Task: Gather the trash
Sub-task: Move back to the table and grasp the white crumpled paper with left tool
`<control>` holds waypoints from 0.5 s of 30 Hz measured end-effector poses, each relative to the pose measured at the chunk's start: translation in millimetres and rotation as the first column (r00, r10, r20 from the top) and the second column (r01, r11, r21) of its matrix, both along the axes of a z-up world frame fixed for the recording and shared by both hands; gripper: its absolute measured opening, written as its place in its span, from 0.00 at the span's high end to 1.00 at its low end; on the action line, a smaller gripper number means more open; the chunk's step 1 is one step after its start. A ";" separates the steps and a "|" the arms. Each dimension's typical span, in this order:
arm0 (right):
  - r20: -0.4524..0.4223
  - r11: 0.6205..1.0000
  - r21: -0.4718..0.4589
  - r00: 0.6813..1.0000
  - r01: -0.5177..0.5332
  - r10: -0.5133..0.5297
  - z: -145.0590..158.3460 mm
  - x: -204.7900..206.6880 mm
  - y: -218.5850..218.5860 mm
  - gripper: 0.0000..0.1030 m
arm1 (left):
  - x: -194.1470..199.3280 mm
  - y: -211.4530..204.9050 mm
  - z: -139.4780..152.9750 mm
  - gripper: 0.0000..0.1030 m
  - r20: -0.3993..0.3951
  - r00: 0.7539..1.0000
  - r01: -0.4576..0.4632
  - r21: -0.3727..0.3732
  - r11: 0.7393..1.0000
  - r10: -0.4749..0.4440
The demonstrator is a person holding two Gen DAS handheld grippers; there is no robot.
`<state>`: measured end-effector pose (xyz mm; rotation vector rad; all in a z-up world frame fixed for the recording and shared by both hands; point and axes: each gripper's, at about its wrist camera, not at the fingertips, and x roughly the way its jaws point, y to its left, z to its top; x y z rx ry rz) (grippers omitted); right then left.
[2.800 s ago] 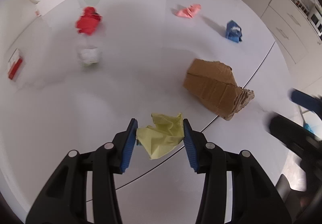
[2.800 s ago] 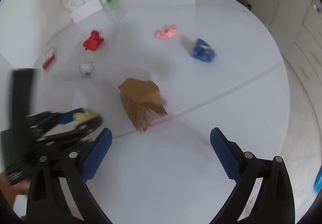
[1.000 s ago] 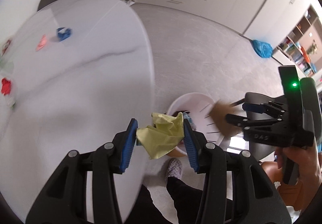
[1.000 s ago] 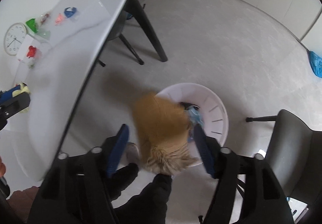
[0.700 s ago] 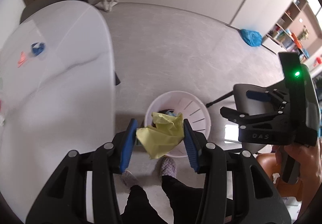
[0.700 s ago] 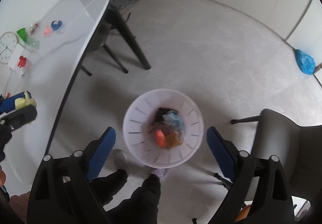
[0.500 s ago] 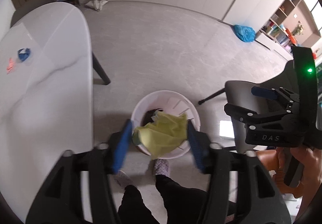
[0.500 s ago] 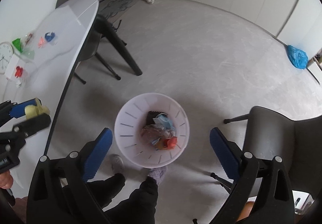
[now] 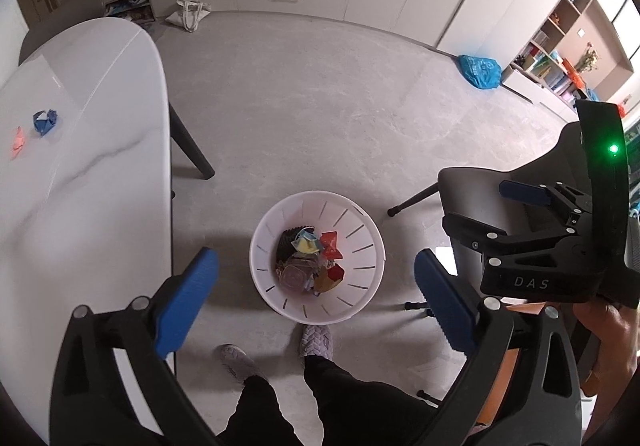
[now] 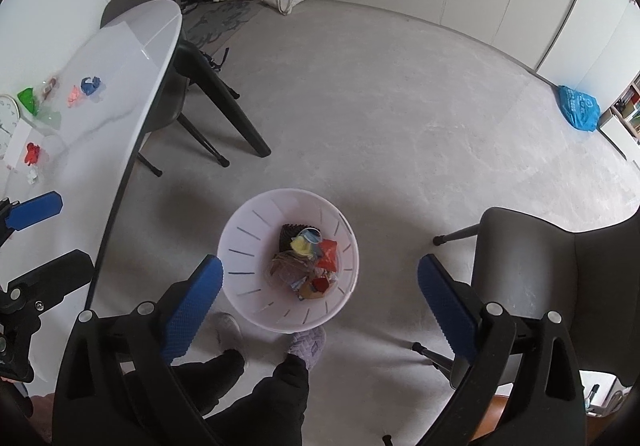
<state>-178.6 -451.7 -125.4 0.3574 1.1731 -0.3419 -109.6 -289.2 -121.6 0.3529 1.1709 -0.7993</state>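
Observation:
A white slotted trash basket [image 9: 362, 234] stands on the floor below both grippers; it also shows in the right wrist view [image 10: 244, 242]. Crumpled trash lies inside it, with the yellow paper [image 9: 305, 245] on top, also seen in the right wrist view [image 10: 301, 245]. My left gripper [image 9: 316, 300] is open and empty above the basket. My right gripper [image 10: 318, 302] is open and empty above the basket too. Blue [image 10: 91, 84], pink [image 10: 73, 94], red [image 10: 31, 153] and white [image 10: 33, 176] scraps lie on the white table [image 10: 120, 85].
The table edge [image 9: 166, 149] runs along the left, with black legs [image 10: 236, 125] under it. A grey chair [image 10: 560, 278] stands to the right of the basket. The person's feet [image 9: 316, 340] are just in front of the basket. A blue bag [image 10: 579, 107] lies far right.
Both grippers swung from the table to over the basket. The right gripper dropped the brown cardboard in. The left gripper opened and the yellow paper fell into the basket.

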 end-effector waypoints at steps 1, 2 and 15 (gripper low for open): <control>0.002 1.000 0.000 1.000 -0.003 0.003 1.0 1.3 2.0 0.06 | 0.1 1.5 0.7 0.09 0.000 1.000 -0.005 -0.003 1.000 0.005; 0.006 1.000 -0.002 1.000 -0.009 0.009 2.3 3.0 4.5 0.06 | 0.9 3.8 1.5 0.09 0.001 1.000 -0.012 -0.005 1.000 0.012; 0.051 0.995 -0.026 0.994 -0.094 0.096 27.6 37.1 48.7 0.05 | 25.5 53.1 23.1 0.09 0.045 0.993 -0.110 -0.022 0.994 0.111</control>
